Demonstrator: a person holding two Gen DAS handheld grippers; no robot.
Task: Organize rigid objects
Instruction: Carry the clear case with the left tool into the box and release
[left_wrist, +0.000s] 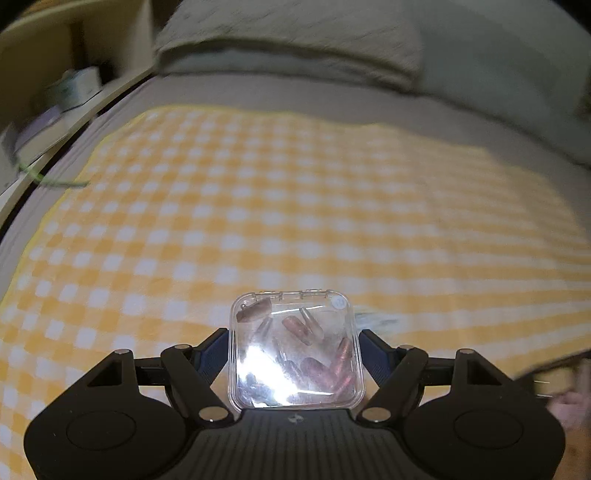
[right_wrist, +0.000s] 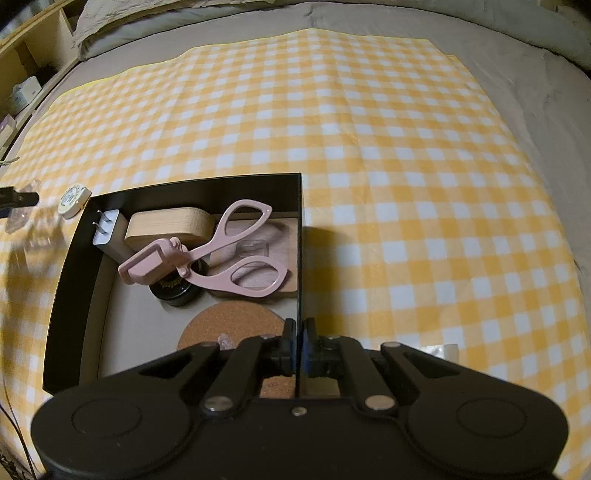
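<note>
Right wrist view shows the sorting well along: one yellow-and-white checked cloth (right_wrist: 369, 147) covers the bed, and on it, toward seven o'clock, sits one black open-topped rectangular box (right_wrist: 74, 266) that already holds most of the pieces. Inside I count, from large to small: one pink plastic scissor-handled clamp tool (right_wrist: 207, 254) lying across the pile, one pale wooden tray (right_wrist: 288, 236) at the box's three o'clock side, one rounded pale wooden block (right_wrist: 170, 225) at twelve, one round cork coaster (right_wrist: 229, 321) at six, one white two-pronged plug adapter (right_wrist: 107, 232) at ten, and one small black round jar (right_wrist: 173, 291) under the clamp.

The right gripper (right_wrist: 296, 350) has its fingers pinched fully together on the box's thin right-hand wall, steadying it.

Two items are left, by my reckoning. One small round cream tin (right_wrist: 74, 199) rests on the cloth just outside the box's ten o'clock corner. One clear square hinged plastic case (left_wrist: 295, 350) with pinkish press-on nails inside sits between the left gripper's (left_wrist: 295, 350) blue pads in the left wrist view, the fingers roughly two-thirds spread around it; its sides look pinched and it seems off the cloth, so I judge it gripped. The nails are too jumbled to count surely, perhaps eight.
</note>
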